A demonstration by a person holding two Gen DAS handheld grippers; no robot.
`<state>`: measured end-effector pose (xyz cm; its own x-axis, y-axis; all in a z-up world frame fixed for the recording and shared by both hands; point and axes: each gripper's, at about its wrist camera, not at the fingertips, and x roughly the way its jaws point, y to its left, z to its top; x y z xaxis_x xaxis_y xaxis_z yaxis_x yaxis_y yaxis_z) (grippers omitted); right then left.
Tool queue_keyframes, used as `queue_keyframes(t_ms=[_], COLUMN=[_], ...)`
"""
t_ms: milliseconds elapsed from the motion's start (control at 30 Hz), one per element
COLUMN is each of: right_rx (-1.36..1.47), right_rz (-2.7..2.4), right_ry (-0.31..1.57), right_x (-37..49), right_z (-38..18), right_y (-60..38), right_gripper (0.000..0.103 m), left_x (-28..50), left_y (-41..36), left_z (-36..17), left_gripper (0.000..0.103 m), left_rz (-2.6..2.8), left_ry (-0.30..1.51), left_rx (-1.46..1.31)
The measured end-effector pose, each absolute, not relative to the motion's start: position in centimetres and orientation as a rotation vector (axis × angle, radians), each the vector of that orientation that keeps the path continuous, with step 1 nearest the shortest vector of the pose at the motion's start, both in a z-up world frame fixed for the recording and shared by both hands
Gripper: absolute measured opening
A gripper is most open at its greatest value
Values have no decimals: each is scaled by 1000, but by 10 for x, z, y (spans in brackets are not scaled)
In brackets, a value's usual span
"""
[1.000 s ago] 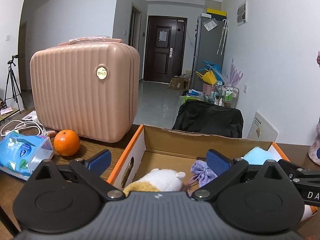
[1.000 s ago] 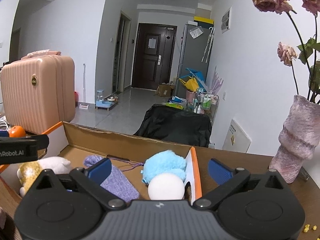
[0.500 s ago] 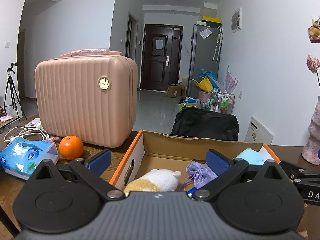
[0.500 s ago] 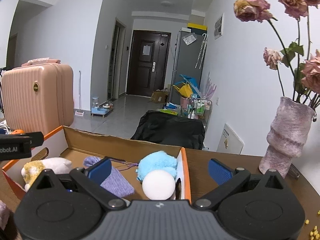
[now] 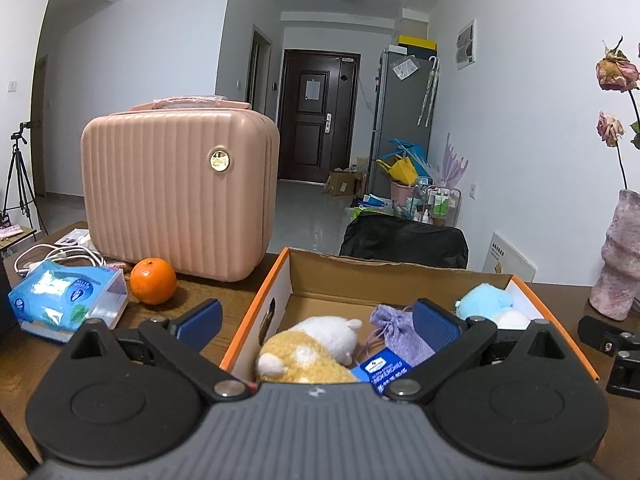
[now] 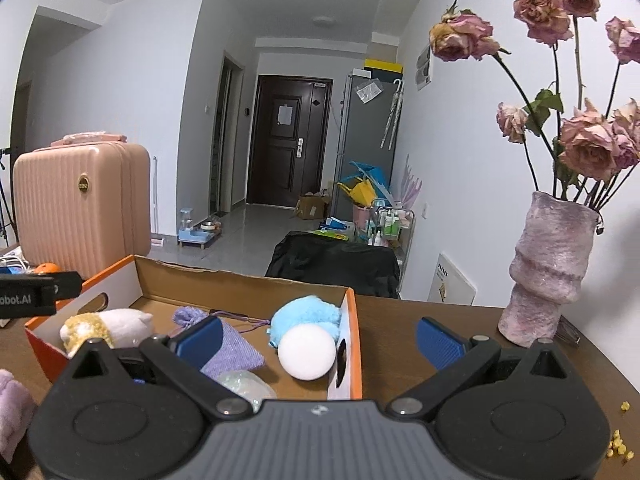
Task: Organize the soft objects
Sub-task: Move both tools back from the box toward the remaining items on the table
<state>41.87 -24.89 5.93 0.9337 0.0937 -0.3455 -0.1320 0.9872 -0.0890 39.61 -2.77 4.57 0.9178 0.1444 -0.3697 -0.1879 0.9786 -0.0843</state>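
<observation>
An orange-edged cardboard box [image 5: 276, 280] [image 6: 351, 312] sits on the brown table. Inside lie a yellow-and-white plush toy [image 5: 312, 348] [image 6: 104, 326], a lilac drawstring pouch [image 5: 396, 330] [image 6: 236, 348], a light blue plush [image 5: 486, 300] [image 6: 308, 314], a white ball [image 6: 307, 353] and a blue packet [image 5: 384, 366]. My left gripper [image 5: 318, 320] is open above the box's near left corner, holding nothing. My right gripper [image 6: 318, 334] is open over the box's right wall, also with nothing in it. A pale purple soft item [image 6: 12, 408] lies at the left edge of the right wrist view.
A pink hard case [image 5: 176, 192] stands behind an orange [image 5: 153, 287] and a blue tissue pack [image 5: 64, 300] left of the box. A pinkish vase [image 6: 548, 268] of dried roses stands on the right. Yellow crumbs [image 6: 616, 444] dot the table's right edge.
Both grippers have drawn back and risen a little, so more of the box's inside and the vase show. Both stay open.
</observation>
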Motion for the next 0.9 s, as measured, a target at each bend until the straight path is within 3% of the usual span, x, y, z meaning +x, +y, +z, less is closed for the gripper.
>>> queue_keyframes(t_ms=[900], right_rx=[-128], right_rz=[138], right_ry=[326], right_x=[327], right_z=[47], right_y=[-254], right_gripper=[103], left_x=[311], left_y=[-22], left_z=[32], left_gripper=[103], left_rz=[131], left_ry=[391], left_rx=[-63])
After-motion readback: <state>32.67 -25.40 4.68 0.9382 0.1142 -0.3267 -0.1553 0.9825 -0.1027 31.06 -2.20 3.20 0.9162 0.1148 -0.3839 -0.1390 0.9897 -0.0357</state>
